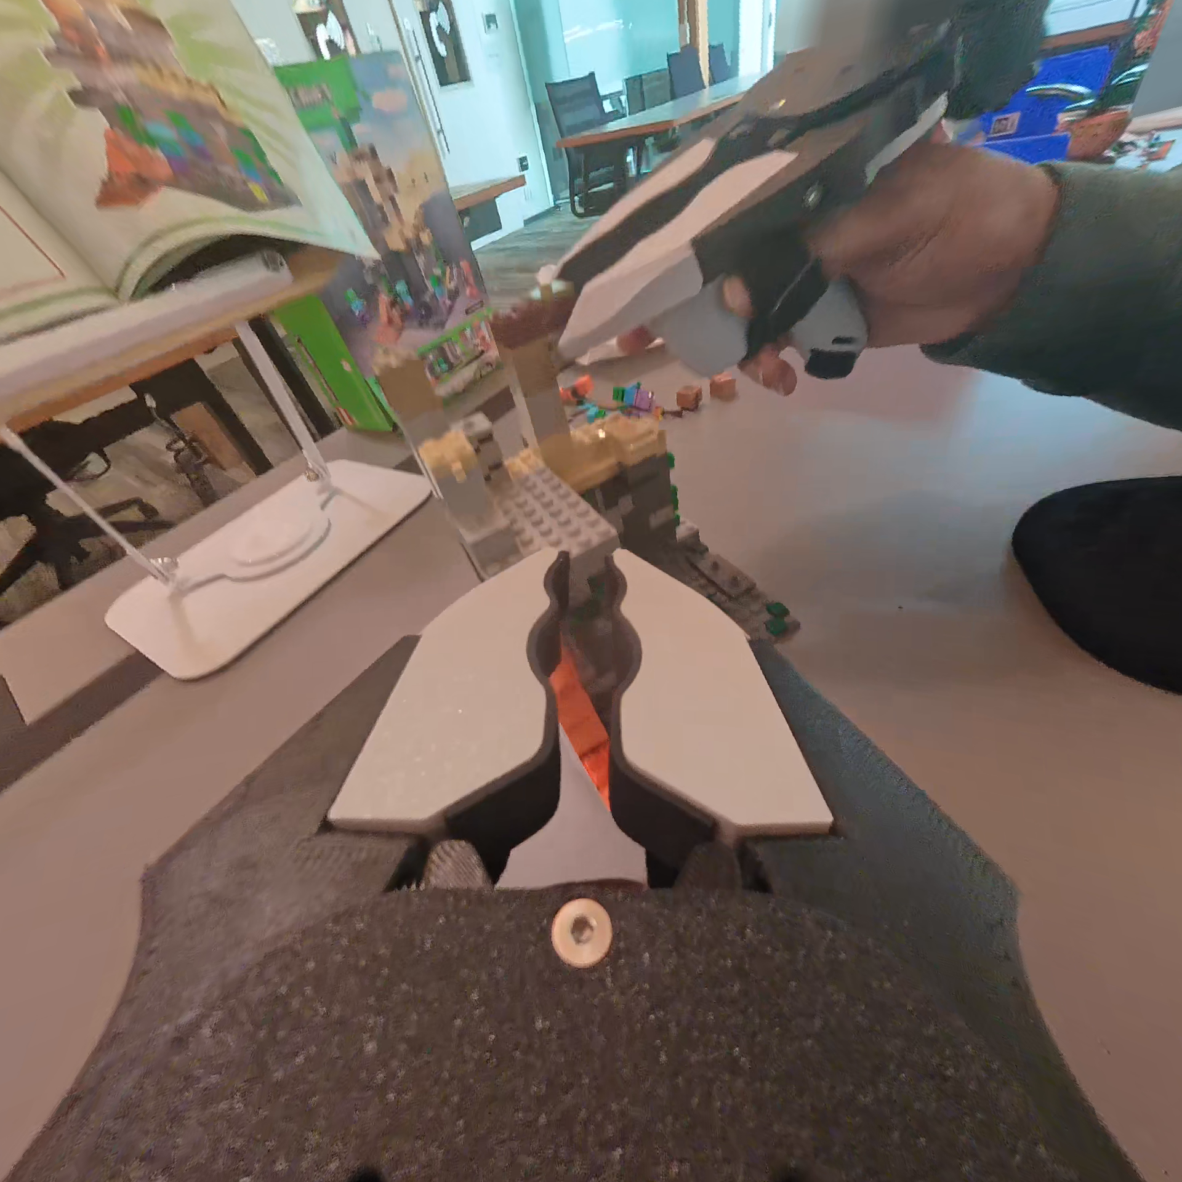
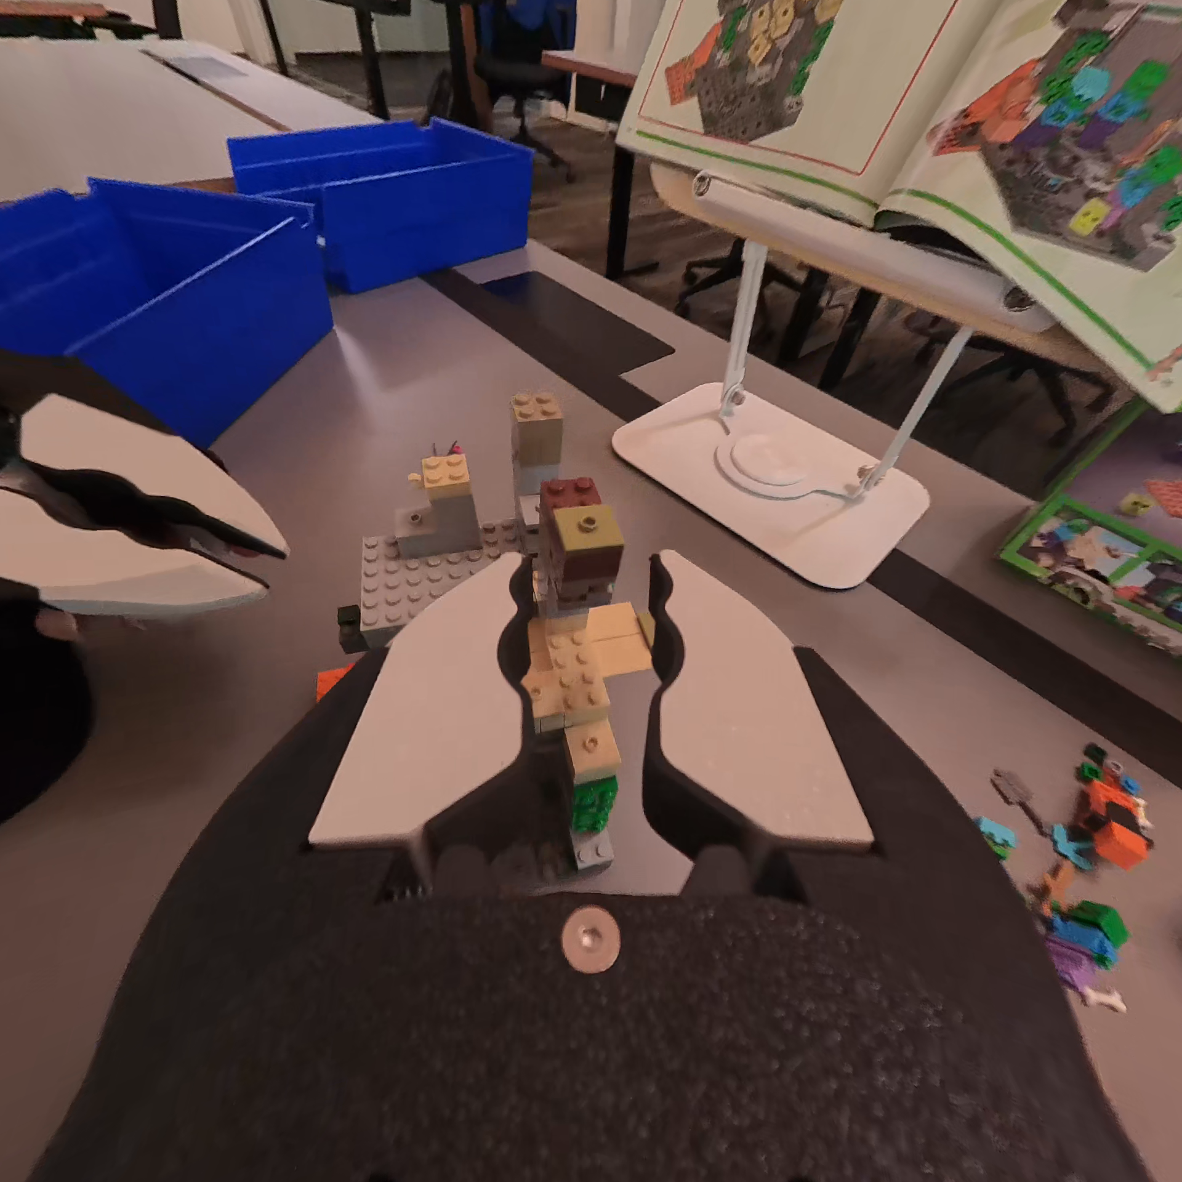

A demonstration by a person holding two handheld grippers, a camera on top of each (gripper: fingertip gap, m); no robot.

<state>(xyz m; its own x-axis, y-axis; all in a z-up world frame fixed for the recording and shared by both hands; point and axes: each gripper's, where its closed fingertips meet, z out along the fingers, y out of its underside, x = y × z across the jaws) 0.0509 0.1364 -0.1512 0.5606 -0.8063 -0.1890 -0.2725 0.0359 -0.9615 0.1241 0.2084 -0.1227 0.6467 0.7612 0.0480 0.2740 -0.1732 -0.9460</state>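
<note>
Grey bench (image 2: 384, 358) in an office, blue bins (image 2: 396, 192) at the back, an open booklet (image 2: 895, 96) on a white stand (image 2: 767, 486). The brick model (image 2: 575, 678) sits mid-bench, loose bricks (image 2: 1100, 844) scattered well apart from it. The right tool (image 2: 588, 559) hangs tilted down over the model, fingers spread wide either side of the tan top and brown-capped tower; contact, I cannot tell. A hand (image 1: 927, 256) grips it from above. The left tool (image 1: 583, 563) comes in low, level with the grey plate's edge, fingers drawn to a narrow slit; whether anything is pinched, I cannot tell.
</note>
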